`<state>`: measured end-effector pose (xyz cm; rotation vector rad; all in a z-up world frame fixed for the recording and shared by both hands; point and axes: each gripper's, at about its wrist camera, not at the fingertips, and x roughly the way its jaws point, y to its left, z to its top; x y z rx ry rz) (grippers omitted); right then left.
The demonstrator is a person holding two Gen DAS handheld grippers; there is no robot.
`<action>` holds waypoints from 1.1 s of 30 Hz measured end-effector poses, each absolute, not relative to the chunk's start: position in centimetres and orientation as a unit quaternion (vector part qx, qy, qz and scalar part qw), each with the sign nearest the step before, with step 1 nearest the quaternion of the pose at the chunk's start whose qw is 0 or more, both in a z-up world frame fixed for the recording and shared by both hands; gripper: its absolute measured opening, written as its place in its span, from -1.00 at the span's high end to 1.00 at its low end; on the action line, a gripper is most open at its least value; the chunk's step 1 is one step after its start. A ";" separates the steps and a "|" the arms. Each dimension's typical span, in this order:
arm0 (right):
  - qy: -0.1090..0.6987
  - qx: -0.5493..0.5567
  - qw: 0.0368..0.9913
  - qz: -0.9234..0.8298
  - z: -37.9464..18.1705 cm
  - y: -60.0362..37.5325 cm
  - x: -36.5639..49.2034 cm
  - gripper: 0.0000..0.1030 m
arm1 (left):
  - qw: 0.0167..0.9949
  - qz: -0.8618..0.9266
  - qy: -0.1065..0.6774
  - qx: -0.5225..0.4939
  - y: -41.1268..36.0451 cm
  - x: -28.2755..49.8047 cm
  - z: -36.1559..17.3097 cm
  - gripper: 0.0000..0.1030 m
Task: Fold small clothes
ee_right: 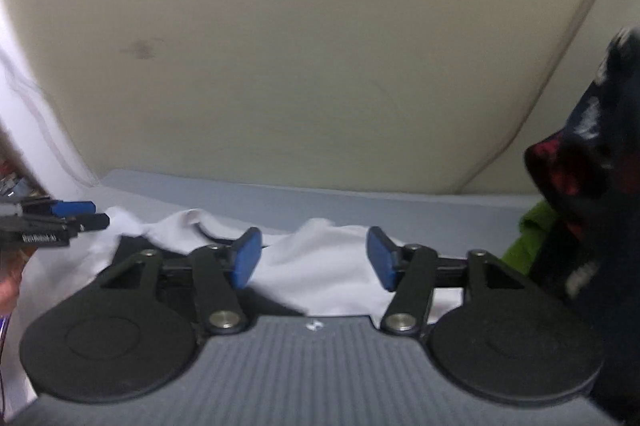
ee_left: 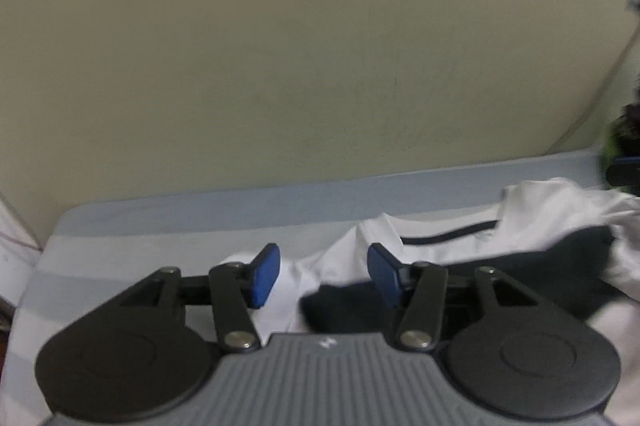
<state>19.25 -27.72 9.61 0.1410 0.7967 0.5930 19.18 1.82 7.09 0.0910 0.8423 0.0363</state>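
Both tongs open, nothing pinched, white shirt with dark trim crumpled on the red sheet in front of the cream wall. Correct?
Not quite: the sheet is pale blue, not red, as the left wrist view shows. The rest holds: left tongs and right tongs stand open with nothing pinched, and the white shirt with dark trim lies crumpled in front of the cream wall.

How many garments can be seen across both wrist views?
3: a white garment with dark trim lying under both hand-held grippers, a dark patterned one at the right edge, and a green one beside it. More may be hidden.
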 end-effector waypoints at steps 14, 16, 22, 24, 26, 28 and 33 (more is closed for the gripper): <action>0.428 -0.045 0.844 0.320 4.8 -21.7 22.5 0.75 | 0.896 0.001 0.440 0.055 -0.2 23.1 2.5 0.83; 0.401 -0.061 0.855 0.323 6.3 -21.9 20.8 0.78 | 0.907 -0.006 0.419 0.045 -0.2 21.3 4.3 0.83; 0.312 -0.039 0.886 0.341 13.5 -25.3 11.8 0.78 | 0.945 -0.036 0.326 0.010 0.0 11.0 10.9 0.83; 0.286 -0.044 0.889 0.354 15.1 -26.7 7.2 0.78 | 0.953 -0.049 0.298 0.007 -0.2 6.2 11.9 0.82; 0.270 -0.057 0.890 0.363 15.7 -27.8 2.5 0.78 | 0.957 -0.064 0.283 0.001 -0.4 1.3 12.0 0.82; 0.266 -0.070 0.889 0.367 15.1 -28.7 -1.9 0.78 | 0.958 -0.072 0.276 -0.003 -0.5 -2.9 11.5 0.82; 0.278 -0.088 0.885 0.363 12.0 -29.2 -10.2 0.78 | 0.959 -0.071 0.276 -0.001 -1.0 -10.2 8.0 0.81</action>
